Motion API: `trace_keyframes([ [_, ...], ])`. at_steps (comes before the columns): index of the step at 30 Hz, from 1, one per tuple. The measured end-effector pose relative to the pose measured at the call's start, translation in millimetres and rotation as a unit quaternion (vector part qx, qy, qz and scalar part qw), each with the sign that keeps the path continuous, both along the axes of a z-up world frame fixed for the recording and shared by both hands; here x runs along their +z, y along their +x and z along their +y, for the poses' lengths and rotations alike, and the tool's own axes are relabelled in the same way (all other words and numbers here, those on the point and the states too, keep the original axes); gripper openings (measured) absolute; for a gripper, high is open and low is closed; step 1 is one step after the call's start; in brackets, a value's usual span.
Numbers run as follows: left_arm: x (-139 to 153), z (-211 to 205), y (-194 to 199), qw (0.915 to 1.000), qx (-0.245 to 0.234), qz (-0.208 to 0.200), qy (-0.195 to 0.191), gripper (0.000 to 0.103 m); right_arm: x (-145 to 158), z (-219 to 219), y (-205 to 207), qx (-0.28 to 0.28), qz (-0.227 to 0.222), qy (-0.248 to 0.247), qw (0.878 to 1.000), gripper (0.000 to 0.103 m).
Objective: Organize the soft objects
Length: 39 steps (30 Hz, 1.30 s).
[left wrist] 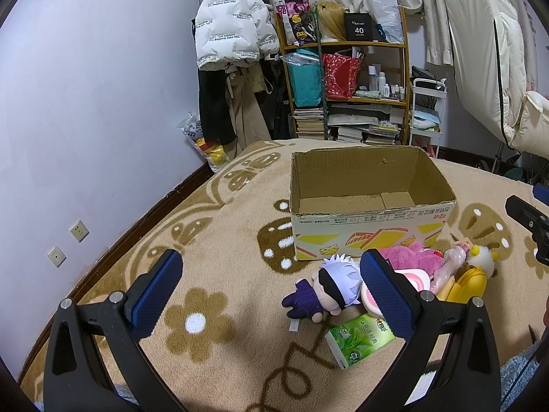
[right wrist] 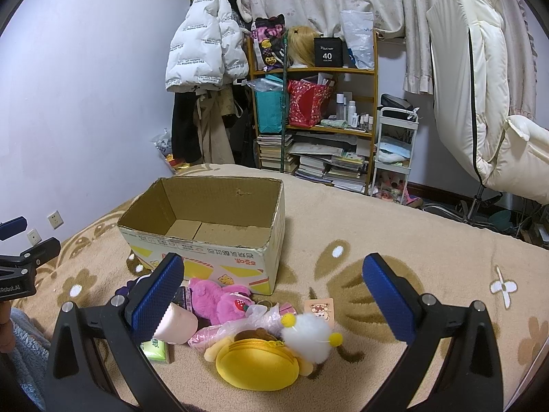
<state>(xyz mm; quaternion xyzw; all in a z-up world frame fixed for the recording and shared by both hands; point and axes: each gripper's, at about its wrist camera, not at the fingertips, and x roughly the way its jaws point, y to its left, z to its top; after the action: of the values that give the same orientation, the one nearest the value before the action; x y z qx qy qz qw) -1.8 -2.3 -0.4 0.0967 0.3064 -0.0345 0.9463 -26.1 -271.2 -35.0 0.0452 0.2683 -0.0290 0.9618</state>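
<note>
An open cardboard box (left wrist: 370, 219) (right wrist: 206, 240) stands on the beige blanket with nothing visible inside. In front of it lies a heap of soft toys: a white-haired blindfolded doll (left wrist: 329, 288), a pink plush (left wrist: 415, 257) (right wrist: 219, 300), a yellow round pouch (right wrist: 254, 364) (left wrist: 466, 281), a white pompom toy (right wrist: 308, 336) (left wrist: 482, 257) and a green tissue pack (left wrist: 360, 340) (right wrist: 156, 350). My left gripper (left wrist: 271, 295) hovers open just left of the doll. Above the yellow pouch, my right gripper (right wrist: 274, 295) is open too. Both hold nothing.
The beige flower-patterned blanket (left wrist: 212, 274) (right wrist: 429, 257) covers the bed. A cluttered shelf (left wrist: 346, 79) (right wrist: 315, 110), hanging coats (left wrist: 226, 34) and a white cart (right wrist: 394, 151) stand behind. The wall (left wrist: 85, 103) runs along the left. A small card (right wrist: 320, 309) lies by the toys.
</note>
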Motion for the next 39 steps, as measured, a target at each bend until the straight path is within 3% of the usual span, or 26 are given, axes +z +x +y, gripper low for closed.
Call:
trace_keyframes([
  [23, -2, 0, -1, 0.9999, -0.003, 0.010, 0.010, 0.102, 0, 0, 1, 0.001, 0.001, 0.005, 1.000, 0.103],
  [33, -3, 3, 26, 0.9992, 0.002, 0.040, -0.006, 0.102, -8, -23, 12, -0.024, 0.015, 0.064, 0.998, 0.103],
  [39, -5, -2, 44, 0.9976, 0.001, 0.066, -0.021, 0.102, -23, -37, 27, -0.037, 0.053, 0.092, 0.994, 0.103],
])
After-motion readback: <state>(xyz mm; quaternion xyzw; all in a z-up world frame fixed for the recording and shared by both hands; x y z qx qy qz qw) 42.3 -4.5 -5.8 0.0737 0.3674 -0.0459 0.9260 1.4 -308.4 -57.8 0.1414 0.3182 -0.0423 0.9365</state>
